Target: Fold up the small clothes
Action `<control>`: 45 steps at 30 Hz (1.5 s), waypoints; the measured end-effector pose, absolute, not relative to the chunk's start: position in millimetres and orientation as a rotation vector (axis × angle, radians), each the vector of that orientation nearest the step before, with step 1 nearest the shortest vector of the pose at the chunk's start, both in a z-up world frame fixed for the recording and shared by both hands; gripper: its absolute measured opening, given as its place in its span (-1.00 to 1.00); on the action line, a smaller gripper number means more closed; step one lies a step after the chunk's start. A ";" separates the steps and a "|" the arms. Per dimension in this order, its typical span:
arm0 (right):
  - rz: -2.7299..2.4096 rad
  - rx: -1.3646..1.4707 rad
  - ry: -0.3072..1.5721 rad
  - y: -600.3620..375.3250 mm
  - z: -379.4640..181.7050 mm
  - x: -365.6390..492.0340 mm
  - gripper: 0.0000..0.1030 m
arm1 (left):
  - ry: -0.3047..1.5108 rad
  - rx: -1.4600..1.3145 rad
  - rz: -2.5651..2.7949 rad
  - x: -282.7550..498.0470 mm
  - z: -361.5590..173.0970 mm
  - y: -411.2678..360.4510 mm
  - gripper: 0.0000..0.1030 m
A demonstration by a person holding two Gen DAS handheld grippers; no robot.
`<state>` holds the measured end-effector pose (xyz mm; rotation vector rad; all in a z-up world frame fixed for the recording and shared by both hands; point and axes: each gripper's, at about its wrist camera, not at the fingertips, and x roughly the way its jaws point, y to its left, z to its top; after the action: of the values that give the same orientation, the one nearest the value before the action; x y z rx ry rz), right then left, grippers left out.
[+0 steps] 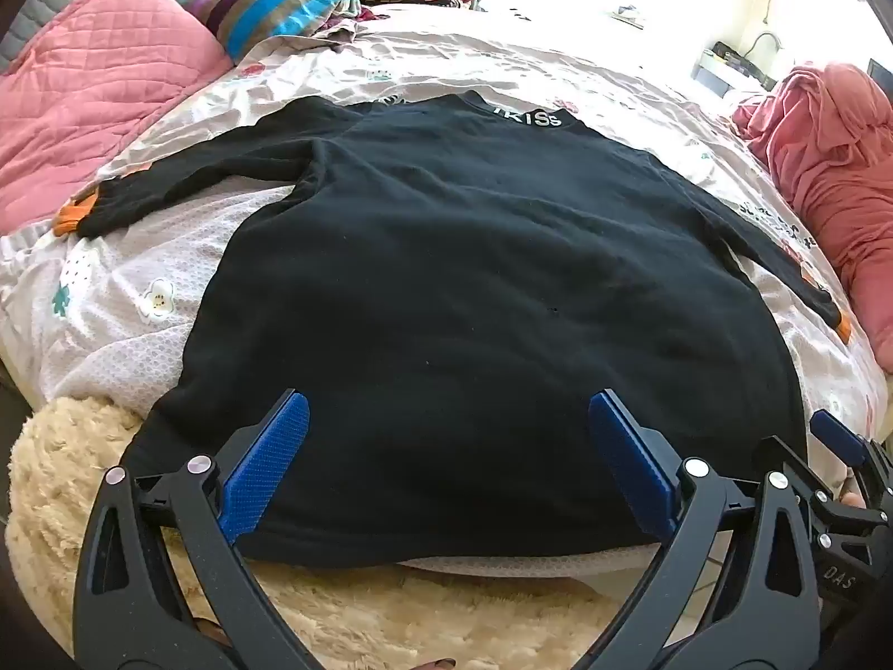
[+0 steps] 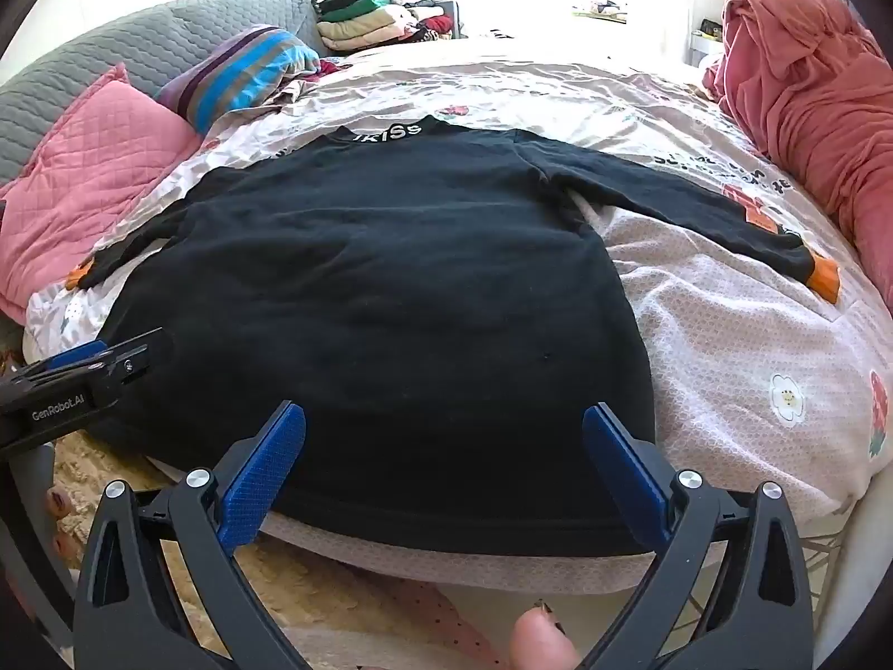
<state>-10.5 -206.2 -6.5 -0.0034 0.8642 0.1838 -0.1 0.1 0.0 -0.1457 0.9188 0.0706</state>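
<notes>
On bed, black sweater (image 1: 474, 290) flat, sleeves spread, collar far, hem at near mattress edge. Left gripper (image 1: 446, 463) over hem, fingers spread wide, holding nothing. Right gripper (image 2: 443, 469) likewise, just beside. Floral bedsheet (image 2: 737, 346) bare to right; pink pillow (image 1: 95, 89) left; red blanket (image 2: 809, 84) right edge.

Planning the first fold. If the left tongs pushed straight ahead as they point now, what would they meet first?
Probably the black sweater: the open left tongs sit over its near hem, aimed along its body toward the collar. How high they are above the cloth is unclear.
</notes>
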 end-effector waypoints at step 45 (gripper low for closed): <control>0.173 -0.026 0.832 -206.0 -3.2 -21.1 0.92 | 0.902 -0.158 0.076 -4.3 5.9 5.8 0.83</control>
<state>-21.1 -206.0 -3.1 -0.0263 0.8318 0.1734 -4.3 5.8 5.9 -0.1578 0.9020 0.0757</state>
